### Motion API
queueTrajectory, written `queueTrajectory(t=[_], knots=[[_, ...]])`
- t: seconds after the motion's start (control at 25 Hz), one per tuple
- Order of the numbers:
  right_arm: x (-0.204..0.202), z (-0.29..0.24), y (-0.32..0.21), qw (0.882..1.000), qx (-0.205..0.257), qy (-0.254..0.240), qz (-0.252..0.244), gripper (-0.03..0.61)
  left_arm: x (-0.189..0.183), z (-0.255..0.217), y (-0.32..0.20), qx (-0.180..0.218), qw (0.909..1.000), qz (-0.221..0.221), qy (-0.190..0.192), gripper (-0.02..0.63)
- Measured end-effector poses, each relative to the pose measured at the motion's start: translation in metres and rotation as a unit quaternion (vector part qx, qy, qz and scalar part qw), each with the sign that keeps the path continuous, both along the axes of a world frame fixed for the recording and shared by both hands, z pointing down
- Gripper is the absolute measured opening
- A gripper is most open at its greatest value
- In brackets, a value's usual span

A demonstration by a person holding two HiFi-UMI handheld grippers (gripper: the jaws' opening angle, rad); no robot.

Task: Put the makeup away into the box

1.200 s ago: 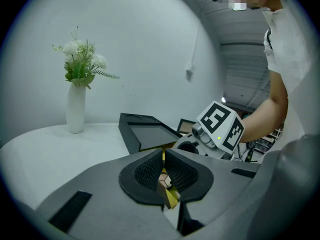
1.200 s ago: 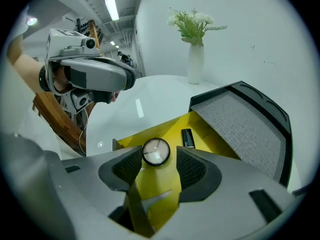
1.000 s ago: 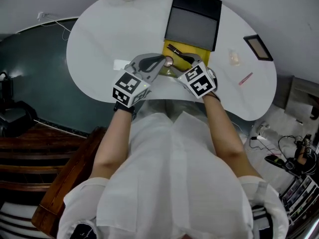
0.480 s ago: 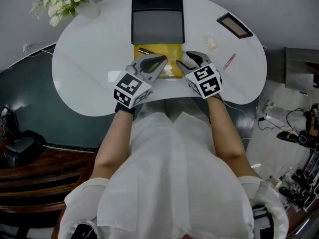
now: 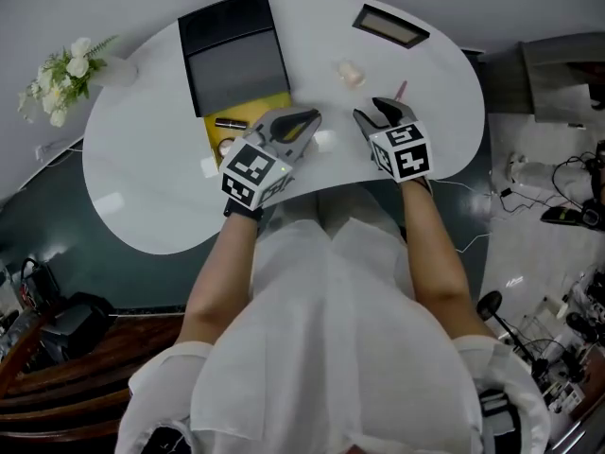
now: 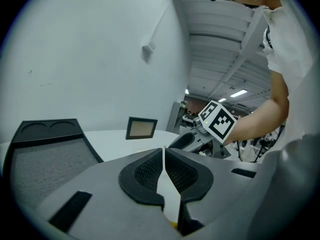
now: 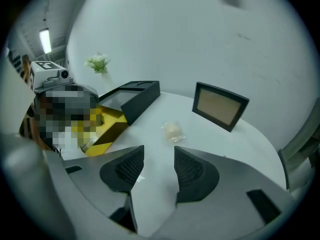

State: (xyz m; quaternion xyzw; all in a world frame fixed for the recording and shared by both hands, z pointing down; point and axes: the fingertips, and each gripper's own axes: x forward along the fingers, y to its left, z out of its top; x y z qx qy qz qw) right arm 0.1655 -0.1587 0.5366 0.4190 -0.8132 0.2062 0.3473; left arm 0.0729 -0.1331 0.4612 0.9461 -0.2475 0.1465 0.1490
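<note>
Right gripper view: the right gripper (image 7: 159, 153) has its jaws released and set apart, with only bare table (image 7: 235, 144) between the pads. The jaws have just been closing slightly. The pale wrapped item (image 7: 173, 131) lies on the table ahead of the jaw tips, near them but not between them and not touched. The framed panel (image 7: 220, 105) stands farther back, to the right of that item. The box (image 7: 106, 118), yellow inside, sits at the left, with its black lid (image 7: 136, 98) open behind it.

Left gripper view: the left gripper (image 6: 163, 152) has its jaws clenched, tips meeting, with nothing clamped between them. The lid (image 6: 47, 151) fills the left of this view, and the framed panel (image 6: 141, 128) stands beyond the tips.

Head view: the left gripper (image 5: 312, 121) is just beside the right edge of the box (image 5: 260, 105). The right gripper (image 5: 367, 108) is to its right, apart from it. The pink stick (image 5: 400, 90) lies just beyond the right gripper. The pale wrapped item (image 5: 351, 72) lies farther out, between the lid (image 5: 232, 50) and the framed panel (image 5: 390, 25). Neither item is in the box.

Count:
- Grippers: two.
- Box with lid: one.
- Pale wrapped item: one.
- Pink stick: one.
- Framed panel: one.
- Bunch of flowers (image 5: 66, 76): one, at the far left table edge.
- Dark tube (image 5: 231, 123): one, inside the box. The other contents cannot be made out.
</note>
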Motion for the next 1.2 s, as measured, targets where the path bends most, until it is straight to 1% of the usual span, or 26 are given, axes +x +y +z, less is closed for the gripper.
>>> queueTrajectory(t=[0.16,0.32,0.48,0.64,0.76,0.92,1.0,1.04,1.08,1.12,1.2], knots=[[0.042,0.014,-0.006,0.998,-0.012,0.000,0.062,0.187,0.032,0.004,-0.005,-0.003,0.9997,0.024,-0.003,0.026],[0.075,0.029,-0.011,0.993,-0.027,0.009,0.113,0.187,0.057,0.008,-0.008,-0.008,0.9991,0.041,-0.006,0.026],[0.095,0.044,-0.015,0.986,-0.048,0.011,0.157,0.187,0.074,0.012,-0.012,-0.014,0.9986,0.051,-0.009,0.026],[0.102,0.055,-0.021,0.980,-0.064,0.000,0.186,0.186,0.086,0.014,-0.015,-0.018,0.9982,0.056,-0.011,0.026],[0.103,0.058,-0.024,0.980,-0.066,0.003,0.186,0.176,0.091,0.016,-0.017,-0.020,0.9981,0.058,-0.013,0.026],[0.102,0.060,-0.024,0.984,-0.064,0.025,0.162,0.155,0.092,0.019,-0.017,-0.022,0.9981,0.056,-0.016,0.026],[0.102,0.061,-0.024,0.985,-0.065,0.028,0.154,0.152,0.091,0.019,-0.017,-0.022,0.9981,0.055,-0.017,0.026],[0.101,0.061,-0.024,0.986,-0.066,0.029,0.150,0.141,0.091,0.019,-0.017,-0.022,0.9981,0.055,-0.018,0.026],[0.101,0.060,-0.024,0.987,-0.067,0.031,0.145,0.115,0.091,0.019,-0.017,-0.022,0.9981,0.055,-0.019,0.026],[0.102,0.060,-0.023,0.987,-0.068,0.034,0.140,0.060,0.091,0.018,-0.016,-0.022,0.9981,0.055,-0.019,0.026],[0.103,0.060,-0.022,0.988,-0.068,0.037,0.135,0.052,0.091,0.017,-0.015,-0.021,0.9981,0.054,-0.018,0.026]])
